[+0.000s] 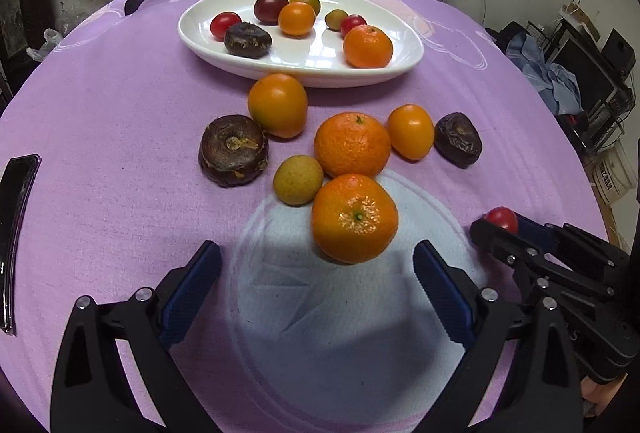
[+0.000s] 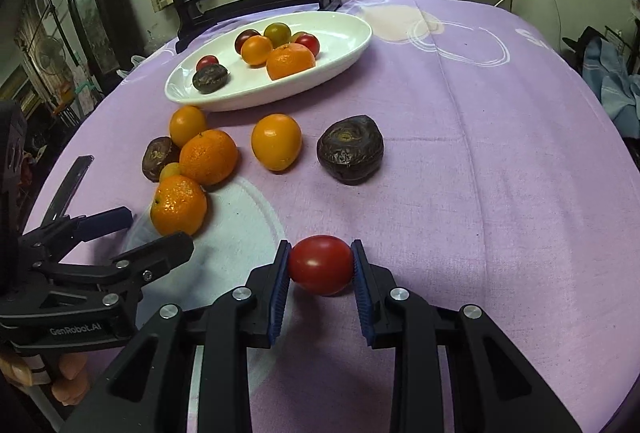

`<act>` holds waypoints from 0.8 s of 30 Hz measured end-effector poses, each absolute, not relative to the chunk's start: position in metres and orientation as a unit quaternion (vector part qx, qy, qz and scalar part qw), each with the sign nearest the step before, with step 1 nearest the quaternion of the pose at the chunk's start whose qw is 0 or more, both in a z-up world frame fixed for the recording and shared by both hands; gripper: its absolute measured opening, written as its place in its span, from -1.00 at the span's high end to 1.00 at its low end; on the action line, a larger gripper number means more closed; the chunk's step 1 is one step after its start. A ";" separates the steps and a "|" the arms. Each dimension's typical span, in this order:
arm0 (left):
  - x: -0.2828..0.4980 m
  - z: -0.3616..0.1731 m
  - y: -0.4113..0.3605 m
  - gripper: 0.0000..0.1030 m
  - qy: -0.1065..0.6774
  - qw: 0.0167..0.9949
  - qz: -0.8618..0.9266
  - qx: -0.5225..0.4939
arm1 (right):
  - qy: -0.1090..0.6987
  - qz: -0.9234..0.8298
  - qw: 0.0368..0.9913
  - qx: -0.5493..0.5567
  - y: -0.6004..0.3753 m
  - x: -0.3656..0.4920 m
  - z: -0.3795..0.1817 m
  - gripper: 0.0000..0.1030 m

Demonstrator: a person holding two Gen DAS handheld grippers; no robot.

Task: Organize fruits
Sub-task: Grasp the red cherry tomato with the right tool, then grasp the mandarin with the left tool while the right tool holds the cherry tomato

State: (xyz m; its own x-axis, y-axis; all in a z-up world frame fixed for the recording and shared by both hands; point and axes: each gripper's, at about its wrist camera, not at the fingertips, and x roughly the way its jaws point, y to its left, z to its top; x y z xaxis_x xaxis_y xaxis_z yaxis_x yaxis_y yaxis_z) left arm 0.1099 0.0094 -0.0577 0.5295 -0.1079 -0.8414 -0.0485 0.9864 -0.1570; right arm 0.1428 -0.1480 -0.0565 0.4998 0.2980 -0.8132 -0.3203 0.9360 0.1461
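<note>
Your left tongs (image 1: 316, 297) hang spread just short of the nearest orange (image 1: 354, 218) on the tabletop (image 1: 120, 137), so a careless close could roll it into its neighbours. Your right tongs (image 2: 321, 273) pinch a smooth red tomato (image 2: 321, 265) only by its ends; it may slip before the white plate (image 2: 344, 45)

A red tomato (image 2: 321, 265) is clamped between the blue pads of the right gripper (image 2: 321, 275), just above the purple cloth of the table (image 2: 480, 173). At the left edge the left gripper (image 2: 158, 231) is seen with its jaws spread, just beside a mandarin (image 2: 179, 205). Further back, a second mandarin (image 2: 208, 157), two yellow-orange fruits (image 2: 276, 147) and two dark wrinkled fruits (image 2: 350, 149) lie loose on the cloth. Behind them a white oval plate (image 2: 344, 45) is filled with more fruit.
</note>
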 end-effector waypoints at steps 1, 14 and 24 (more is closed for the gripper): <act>0.110 -0.059 0.008 -0.84 0.484 0.871 -0.019 -0.080 | 0.467 0.180 0.866 -0.014 -0.148 0.142 -0.056 0.41; 0.120 -0.059 -0.019 -0.03 0.473 0.881 0.008 -0.002 | 0.439 0.207 0.874 0.009 -0.163 0.130 -0.032 0.41; 0.099 -0.042 -0.007 0.17 0.471 0.882 -0.011 -0.023 | 0.430 0.206 0.879 0.004 -0.161 0.128 -0.031 0.41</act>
State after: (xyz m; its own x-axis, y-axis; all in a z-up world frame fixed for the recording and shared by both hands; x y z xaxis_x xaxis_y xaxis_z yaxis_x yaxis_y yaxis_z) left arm 0.0988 -0.0071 -0.0418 0.5557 -0.0400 -0.8304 -0.0029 0.9987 -0.0500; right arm 0.1281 -0.1608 -0.0314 0.5446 0.3651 -0.7551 -0.3589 0.9151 0.1836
